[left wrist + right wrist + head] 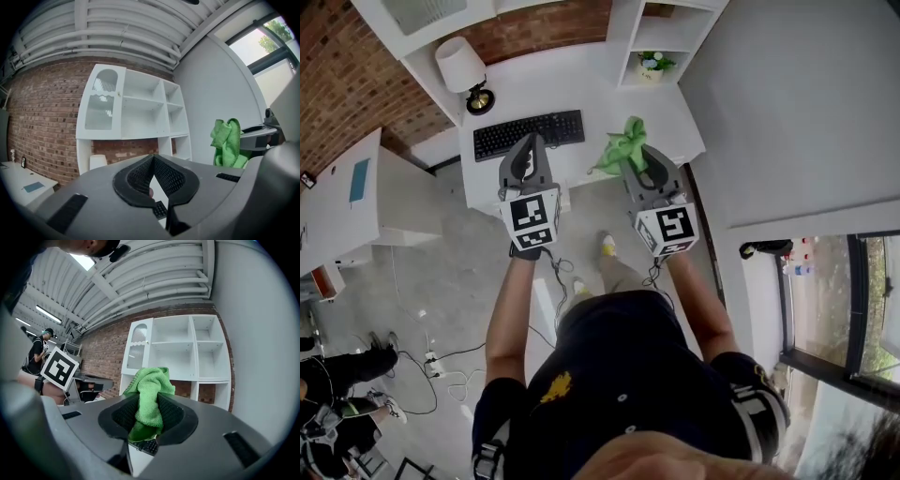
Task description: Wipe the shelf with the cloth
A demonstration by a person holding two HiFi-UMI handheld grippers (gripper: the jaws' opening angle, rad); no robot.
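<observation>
A brick wall point(337, 84) stands behind a white desk point(600, 84). A white shelf point(187, 352) sits at the back of the desk. A black keyboard point(529, 133) and a lamp point(464, 70) are on the desk too. A person holds two claws out over the front of the desk. The right claw point(639, 159) pinches a green cloth point(149, 399), which sticks up between its jaws. The cloth is in front of the shelf and is not touching it. The left claw point(152, 159) is pressed together with nothing in it.
</observation>
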